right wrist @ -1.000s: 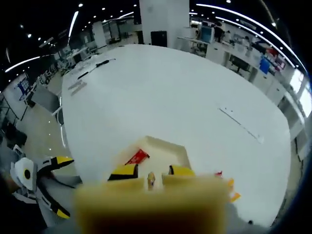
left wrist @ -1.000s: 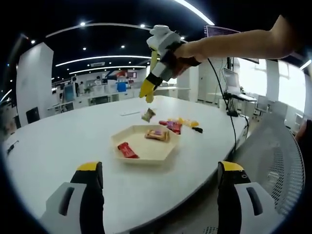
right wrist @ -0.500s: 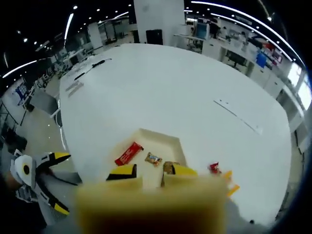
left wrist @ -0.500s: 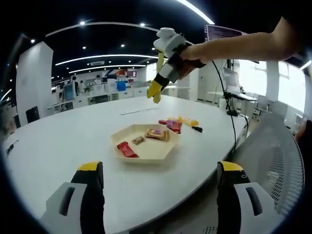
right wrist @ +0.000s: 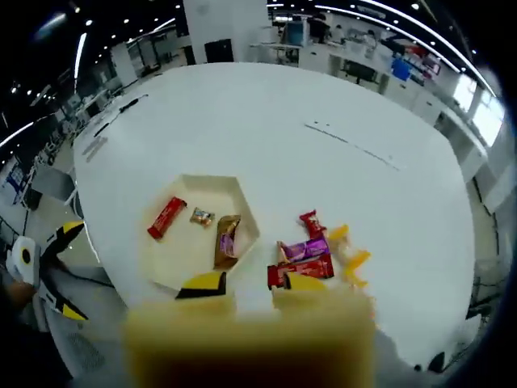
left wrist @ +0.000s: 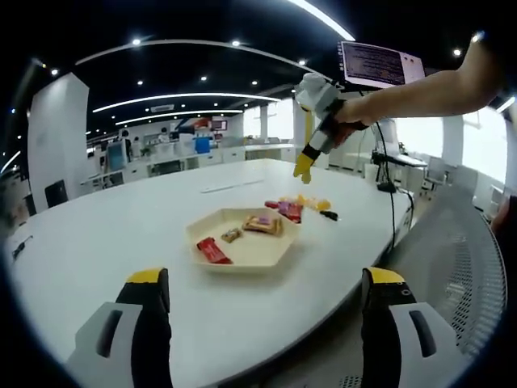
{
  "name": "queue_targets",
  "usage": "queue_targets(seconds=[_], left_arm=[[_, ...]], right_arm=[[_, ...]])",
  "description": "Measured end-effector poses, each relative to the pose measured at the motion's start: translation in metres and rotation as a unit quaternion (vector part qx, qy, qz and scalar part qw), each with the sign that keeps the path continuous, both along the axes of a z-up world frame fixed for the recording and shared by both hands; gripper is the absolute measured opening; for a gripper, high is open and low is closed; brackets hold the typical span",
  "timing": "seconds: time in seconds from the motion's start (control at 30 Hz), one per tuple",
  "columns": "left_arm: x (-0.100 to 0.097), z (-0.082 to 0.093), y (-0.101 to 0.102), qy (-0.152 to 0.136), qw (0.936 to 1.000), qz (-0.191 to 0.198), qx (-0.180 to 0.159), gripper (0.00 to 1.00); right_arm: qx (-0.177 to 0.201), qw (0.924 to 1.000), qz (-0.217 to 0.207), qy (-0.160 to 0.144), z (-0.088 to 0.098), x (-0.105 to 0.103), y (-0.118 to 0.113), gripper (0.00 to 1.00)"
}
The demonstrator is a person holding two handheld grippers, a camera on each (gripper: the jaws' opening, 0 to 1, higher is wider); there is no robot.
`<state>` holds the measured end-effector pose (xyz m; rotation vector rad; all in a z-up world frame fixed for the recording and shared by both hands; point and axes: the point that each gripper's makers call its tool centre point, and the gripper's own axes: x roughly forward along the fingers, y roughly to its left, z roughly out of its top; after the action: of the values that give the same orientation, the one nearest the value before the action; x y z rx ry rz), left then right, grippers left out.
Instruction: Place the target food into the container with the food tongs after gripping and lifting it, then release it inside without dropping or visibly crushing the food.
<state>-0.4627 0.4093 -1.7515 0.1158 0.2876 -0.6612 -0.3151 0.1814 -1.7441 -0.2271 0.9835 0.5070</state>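
A cream hexagonal tray (left wrist: pixel 257 257) (right wrist: pixel 174 263) lies on the white table. It holds a red bar (left wrist: pixel 212 250) (right wrist: pixel 166 218), a small brown snack (left wrist: pixel 232 235) (right wrist: pixel 202 217) and an orange-and-pink packet (left wrist: pixel 261 224) (right wrist: pixel 228 241). Beyond it lies a loose pile of wrapped snacks (left wrist: pixel 293 207) (right wrist: pixel 305 250). My right gripper (right wrist: pixel 254 283) (left wrist: pixel 304 167), held by a hand, hangs high above that pile, open with nothing between its yellow tips. My left gripper (left wrist: pixel 265 279) stands wide open near the table's edge, well short of the tray.
The round white table (left wrist: pixel 97 242) (right wrist: pixel 266 121) has much free surface around the tray. A mesh office chair (left wrist: pixel 460 259) stands at the right. Desks and monitors fill the room behind. The left gripper (right wrist: pixel 50 271) shows off the table's edge.
The small brown snack dropped from the right gripper and now lies in the tray. The right gripper then swung away from above the tray to above the loose pile.
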Motion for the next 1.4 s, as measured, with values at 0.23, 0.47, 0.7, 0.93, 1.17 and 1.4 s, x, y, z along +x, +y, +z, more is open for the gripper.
queue_targets(seconds=[0.23, 0.47, 0.7, 0.93, 1.17, 1.4], left_arm=[[0.000, 0.000, 0.000, -0.002, 1.0000, 0.000, 0.001, 0.97], [-0.001, -0.002, -0.001, 0.006, 1.0000, -0.004, 0.004, 0.96], [-0.002, -0.005, -0.001, 0.013, 0.9999, -0.006, 0.008, 0.95], [-0.002, -0.007, -0.001, 0.020, 0.9997, -0.005, 0.012, 0.94], [-0.003, -0.009, -0.001, 0.027, 0.9995, -0.005, 0.017, 0.92], [-0.003, -0.010, -0.001, 0.030, 0.9994, -0.006, 0.018, 0.90]], right_arm=[[0.003, 0.9985, -0.049, 0.026, -0.021, -0.014, -0.036, 0.27], [-0.001, 0.9961, -0.078, 0.039, -0.043, -0.021, -0.058, 0.28], [0.002, 0.9936, -0.101, 0.050, -0.065, -0.021, -0.071, 0.28], [0.004, 0.9913, -0.120, 0.055, -0.086, -0.020, -0.078, 0.28], [-0.007, 0.9917, -0.121, 0.043, -0.101, -0.020, -0.081, 0.28], [-0.002, 0.9948, -0.098, 0.028, -0.099, -0.017, -0.080, 0.29]])
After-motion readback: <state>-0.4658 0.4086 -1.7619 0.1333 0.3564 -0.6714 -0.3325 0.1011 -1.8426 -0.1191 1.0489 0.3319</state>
